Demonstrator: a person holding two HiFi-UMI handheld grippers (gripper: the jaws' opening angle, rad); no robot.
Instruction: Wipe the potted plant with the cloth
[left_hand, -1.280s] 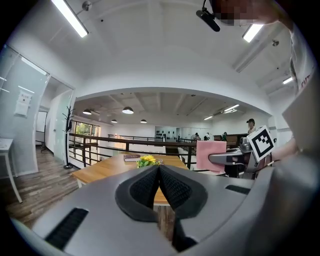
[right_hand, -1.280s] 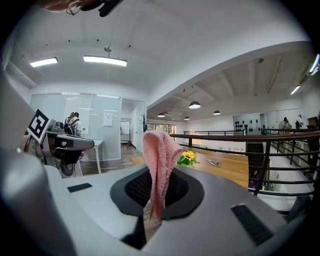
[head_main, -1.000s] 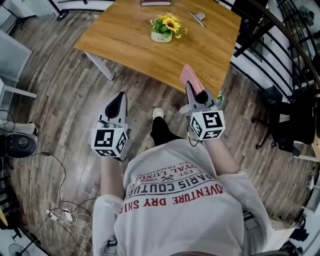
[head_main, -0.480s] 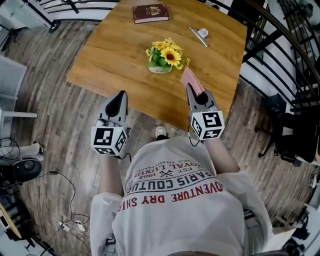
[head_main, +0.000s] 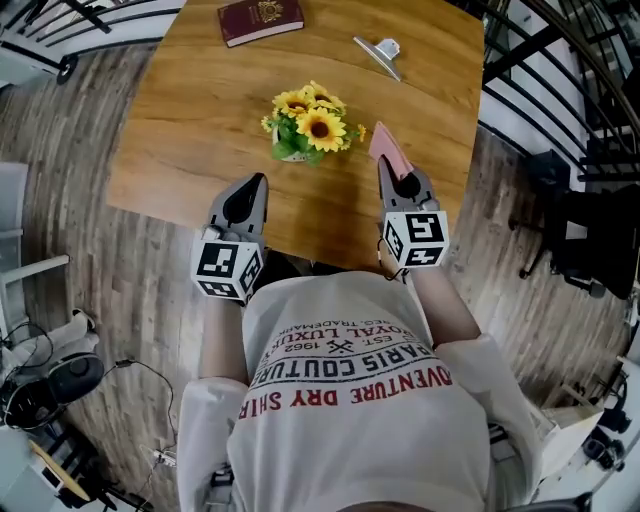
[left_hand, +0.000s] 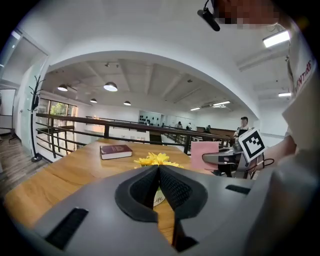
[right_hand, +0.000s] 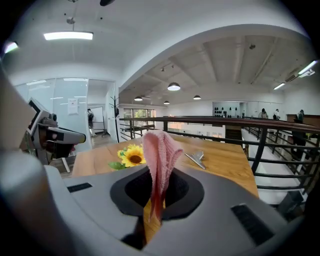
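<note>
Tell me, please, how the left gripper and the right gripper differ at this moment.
The right gripper is shut on a pink cloth, while the left gripper is shut on nothing. In the head view the right gripper's tip lies to the right of the potted plant, and the left gripper's tip lies below and left of it. Both reach over the near edge of the wooden table and point toward the plant.
</note>
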